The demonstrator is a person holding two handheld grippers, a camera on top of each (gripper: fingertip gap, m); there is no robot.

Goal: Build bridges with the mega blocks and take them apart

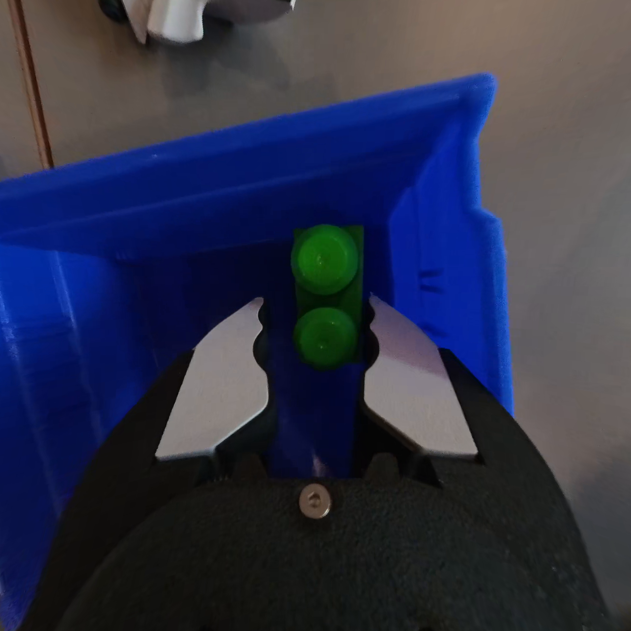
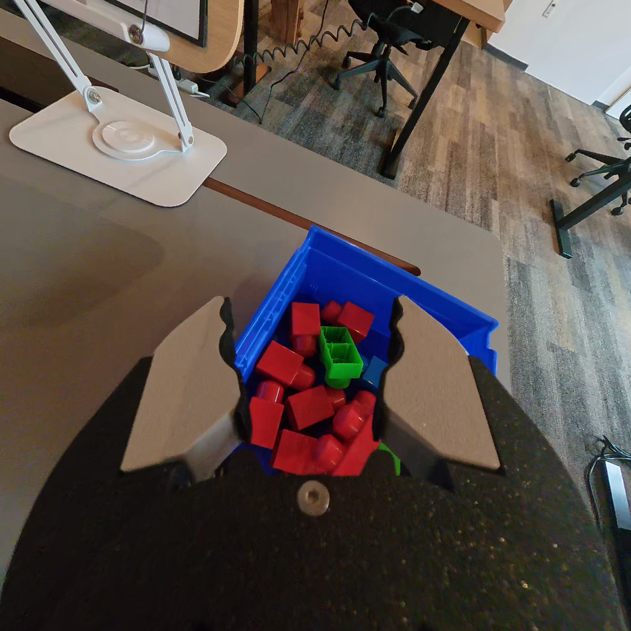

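In the left wrist view my left gripper (image 1: 317, 298) is inside a blue bin (image 1: 239, 160), studs of a green two-stud block (image 1: 324, 263) facing me between its open fingers. The block sits close to the right finger, with a gap to the left one. In the right wrist view my right gripper (image 2: 310, 299) is open and empty above a blue bin (image 2: 375, 273). This bin holds several red blocks (image 2: 309, 411), an upside-down green block (image 2: 339, 355) and a blue block (image 2: 374, 370). I cannot tell whether both views show the same bin.
The bin stands near the far right corner of a grey-brown table (image 2: 102, 273). A white lamp base (image 2: 119, 146) with its arm stands at the back left. Beyond the table edge are office chairs (image 2: 386, 51) and the floor. A white object (image 1: 174, 24) lies beyond the bin. My hands' fingertips stand some 75 cm from each other.
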